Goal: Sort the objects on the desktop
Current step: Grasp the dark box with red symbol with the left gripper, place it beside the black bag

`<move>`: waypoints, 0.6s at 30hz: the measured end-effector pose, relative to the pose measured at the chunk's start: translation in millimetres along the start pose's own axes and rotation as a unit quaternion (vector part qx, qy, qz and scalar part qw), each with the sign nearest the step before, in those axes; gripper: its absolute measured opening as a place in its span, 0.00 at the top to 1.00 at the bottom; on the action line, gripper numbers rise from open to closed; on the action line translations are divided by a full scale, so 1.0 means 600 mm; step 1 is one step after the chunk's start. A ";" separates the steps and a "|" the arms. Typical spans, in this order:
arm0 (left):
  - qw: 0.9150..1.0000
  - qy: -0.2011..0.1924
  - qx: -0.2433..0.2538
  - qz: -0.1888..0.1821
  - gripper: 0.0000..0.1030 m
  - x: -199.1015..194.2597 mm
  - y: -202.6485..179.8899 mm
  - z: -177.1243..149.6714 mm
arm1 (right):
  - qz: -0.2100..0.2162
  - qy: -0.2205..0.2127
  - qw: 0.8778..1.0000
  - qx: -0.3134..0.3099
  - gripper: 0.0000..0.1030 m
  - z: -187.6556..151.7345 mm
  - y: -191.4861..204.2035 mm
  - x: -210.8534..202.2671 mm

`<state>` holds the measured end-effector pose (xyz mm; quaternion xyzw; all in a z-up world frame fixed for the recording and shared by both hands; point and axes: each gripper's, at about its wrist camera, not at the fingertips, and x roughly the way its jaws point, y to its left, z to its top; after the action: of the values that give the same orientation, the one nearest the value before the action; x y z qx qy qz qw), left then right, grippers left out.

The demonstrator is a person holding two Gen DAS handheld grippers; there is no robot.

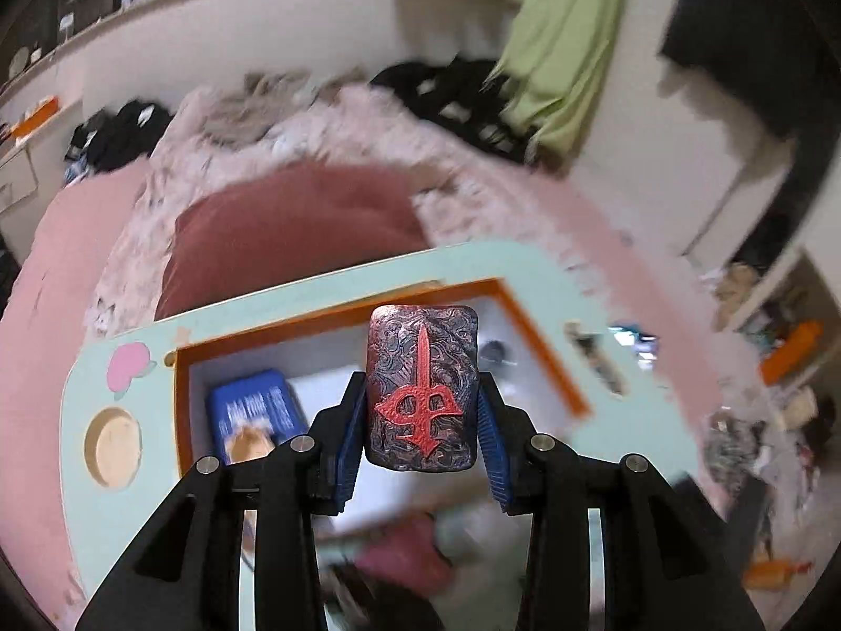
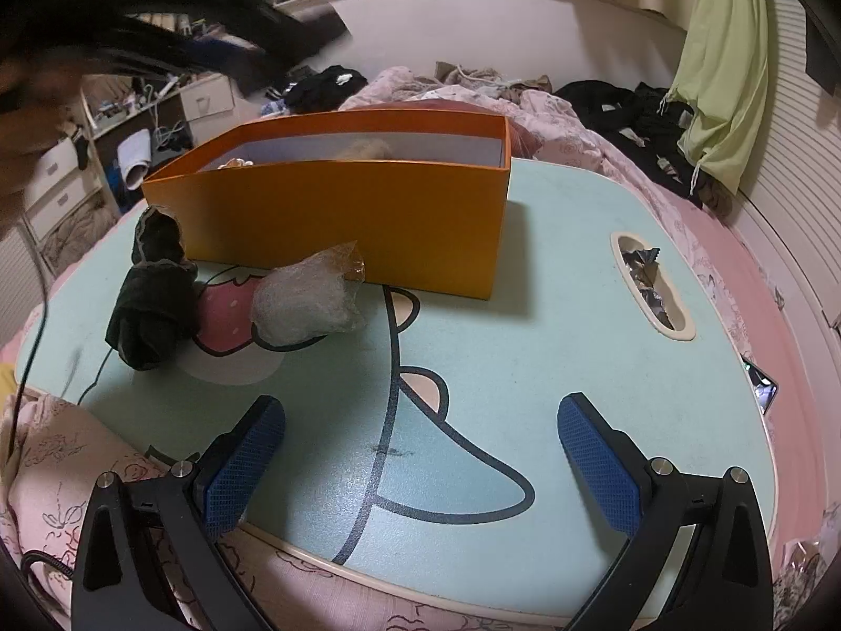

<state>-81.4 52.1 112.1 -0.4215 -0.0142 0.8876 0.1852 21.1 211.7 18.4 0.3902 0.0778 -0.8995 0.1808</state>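
One orange box (image 2: 347, 221), one patterned block (image 1: 423, 386), one black cloth (image 2: 152, 294), one plastic wad (image 2: 305, 299).

Box (image 2: 347, 215) on table (image 2: 552, 315), bundles (image 2: 305, 299) before it.

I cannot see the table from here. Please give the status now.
Left gripper shut on patterned block, held above orange box. Right gripper open, empty, low over table. Dark cloth and plastic wrap lie outside box.

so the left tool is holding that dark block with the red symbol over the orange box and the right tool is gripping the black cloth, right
Not quite. The right tool is open and grips nothing; the right wrist view shows the black cloth lying apart on the tabletop. The left tool does hold the dark block over the orange box.
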 end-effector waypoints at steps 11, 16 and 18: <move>0.997 0.067 0.033 -0.012 0.61 0.039 -0.043 -0.163 | -0.001 0.000 1.000 0.000 0.00 -0.001 -0.002 0.001; 1.000 0.017 0.014 -0.001 0.53 0.008 -0.031 -0.168 | -0.001 -0.001 1.000 0.000 0.00 -0.001 -0.002 0.001; 1.000 -0.010 0.014 -0.003 0.32 -0.022 -0.026 -0.178 | -0.001 -0.001 1.000 0.000 0.00 -0.001 0.000 0.001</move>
<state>11.6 48.5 55.8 -0.4095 -0.0047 0.8915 0.1935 21.0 211.9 17.7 0.3894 0.0779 -0.9000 0.1798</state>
